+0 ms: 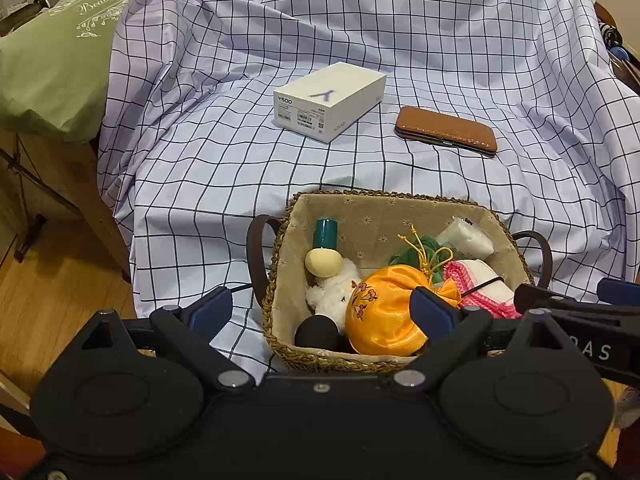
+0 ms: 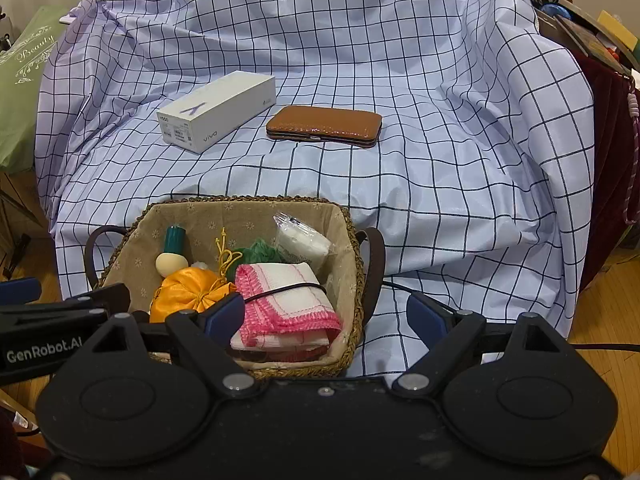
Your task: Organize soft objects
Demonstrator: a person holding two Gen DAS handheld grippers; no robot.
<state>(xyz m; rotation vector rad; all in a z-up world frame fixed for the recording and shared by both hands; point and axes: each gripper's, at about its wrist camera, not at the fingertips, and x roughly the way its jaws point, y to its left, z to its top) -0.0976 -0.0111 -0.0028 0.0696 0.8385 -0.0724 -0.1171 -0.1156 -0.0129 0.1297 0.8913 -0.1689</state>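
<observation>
Left gripper: fingers spread wide, nothing between the pads, poised over the near rim of the woven basket. Right gripper: likewise spread, empty, one finger above the basket, the other over the checked cloth. Inside the basket: orange satin pouch, white plush toy, pink-edged folded cloth, green yarn, white packet, teal-handled sponge. Farther back on the cloth, apart: white phone box, brown case.
</observation>
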